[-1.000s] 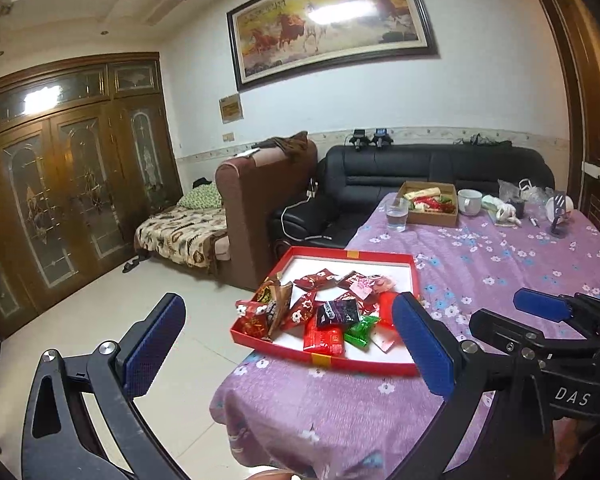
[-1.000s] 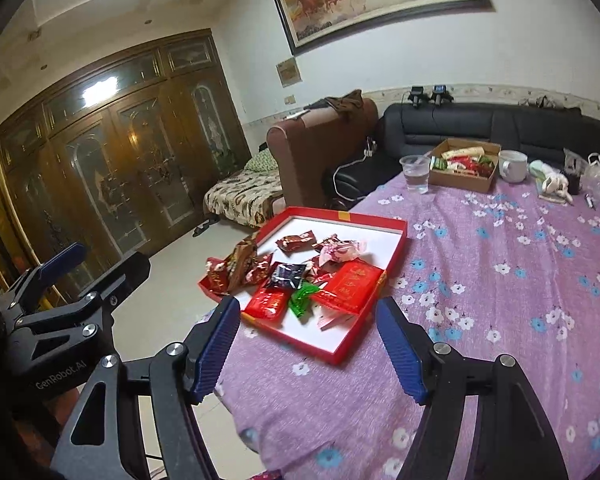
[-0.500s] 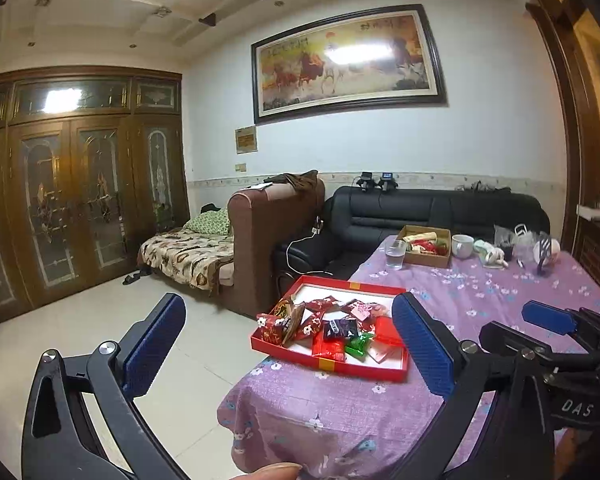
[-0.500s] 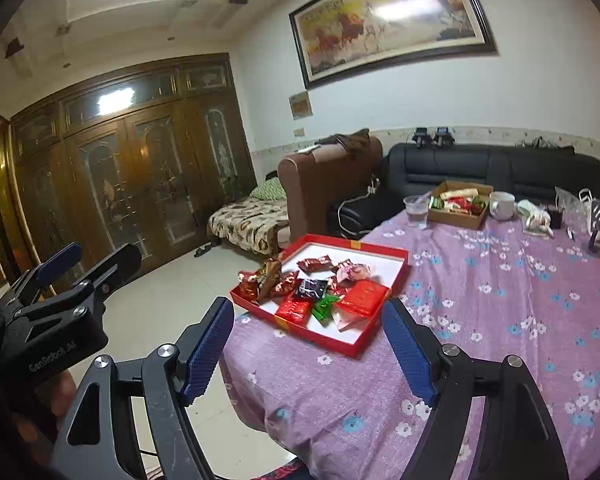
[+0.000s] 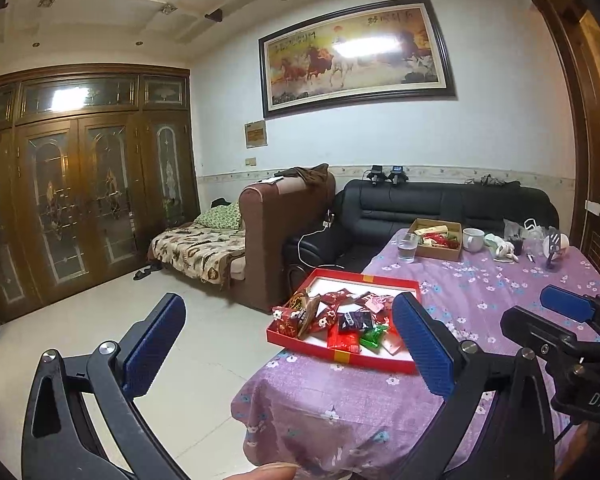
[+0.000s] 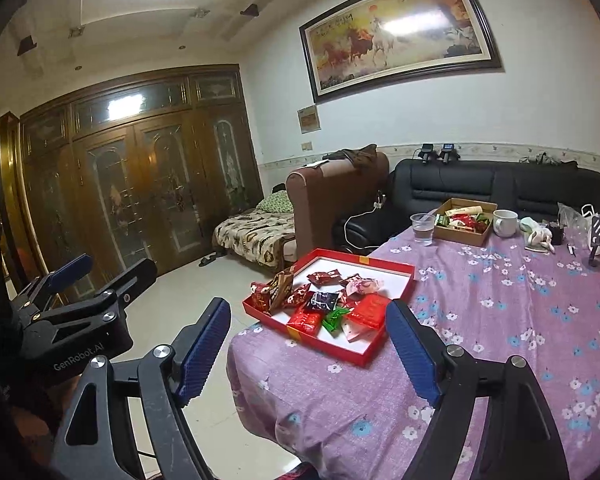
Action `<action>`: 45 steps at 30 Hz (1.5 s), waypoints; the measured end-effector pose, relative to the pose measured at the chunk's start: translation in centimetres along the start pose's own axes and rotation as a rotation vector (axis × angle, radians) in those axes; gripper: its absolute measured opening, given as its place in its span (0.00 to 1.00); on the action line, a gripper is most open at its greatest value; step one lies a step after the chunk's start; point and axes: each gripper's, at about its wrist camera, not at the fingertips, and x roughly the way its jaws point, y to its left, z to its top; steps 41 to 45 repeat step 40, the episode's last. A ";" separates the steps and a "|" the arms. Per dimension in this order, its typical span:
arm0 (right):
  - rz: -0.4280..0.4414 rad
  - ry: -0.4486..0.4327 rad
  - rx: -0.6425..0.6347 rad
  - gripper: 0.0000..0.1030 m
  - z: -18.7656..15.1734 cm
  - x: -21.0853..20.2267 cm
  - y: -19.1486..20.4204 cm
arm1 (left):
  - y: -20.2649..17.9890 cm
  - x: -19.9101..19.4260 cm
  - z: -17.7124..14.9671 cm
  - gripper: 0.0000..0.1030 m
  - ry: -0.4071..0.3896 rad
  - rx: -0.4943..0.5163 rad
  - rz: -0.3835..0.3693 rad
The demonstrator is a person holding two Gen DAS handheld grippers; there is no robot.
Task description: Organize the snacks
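Both grippers have drawn back and tilted up since the earlier frames, so the red tray point(image 5: 342, 354) now sits smaller and farther off, with more ceiling in view. Left gripper point(image 5: 288, 340) and right gripper point(image 6: 308, 336) hang in the air short of the table's near end, jaws spread wide and holding nothing. Snack packets point(image 6: 324, 304) lie in a loose heap in the near half of the tray, some overlapping; the white far half is bare. One brown packet point(image 6: 281, 285) leans against the tray's left wall. The tray rests near the left edge of the purple floral tablecloth point(image 6: 500, 320). Well apart, at the far end, stand a cardboard box point(image 6: 464, 224) with more packets, a plastic cup point(image 6: 423, 229) and a white mug point(image 6: 505, 223). Such a scene fits either a pause ahead of sorting or a withdrawal after it. Should a packet be taken, a top, unburied one suits best, pinched across its flat faces near the middle, with the other gripper kept clear of the tray wall.
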 end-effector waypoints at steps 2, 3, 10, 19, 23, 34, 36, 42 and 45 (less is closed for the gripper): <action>0.000 0.000 -0.002 0.79 0.0 0.1 0.1 | 0.1 0.0 0.0 1.00 0.001 -0.005 0.001; 0.000 0.002 -0.004 0.79 0.0 0.1 0.1 | 0.1 0.0 -0.1 1.00 0.002 -0.007 0.001; 0.002 0.008 -0.002 0.79 0.0 0.1 0.2 | 0.0 -0.3 -0.3 1.00 0.005 0.001 -0.001; 0.004 0.019 -0.011 0.79 -0.2 0.4 0.4 | -0.1 -0.6 -0.2 1.00 0.004 0.008 -0.011; 0.005 0.020 -0.012 0.79 -0.2 0.5 0.2 | -0.1 -0.6 -0.2 1.00 0.005 0.008 -0.011; 0.007 0.030 -0.020 0.79 -0.4 0.8 0.1 | 0.1 -0.5 0.1 1.00 0.004 0.004 -0.025; 0.010 0.031 -0.019 0.79 -0.5 0.8 -0.1 | 0.1 -0.6 0.1 1.00 -0.003 0.005 -0.025; 0.017 0.040 -0.015 0.79 -0.6 1.2 -0.3 | 0.2 -0.4 0.1 1.00 -0.001 0.001 -0.023; 0.017 0.040 -0.015 0.79 -0.6 1.2 -0.3 | 0.2 -0.4 0.1 1.00 -0.001 0.001 -0.023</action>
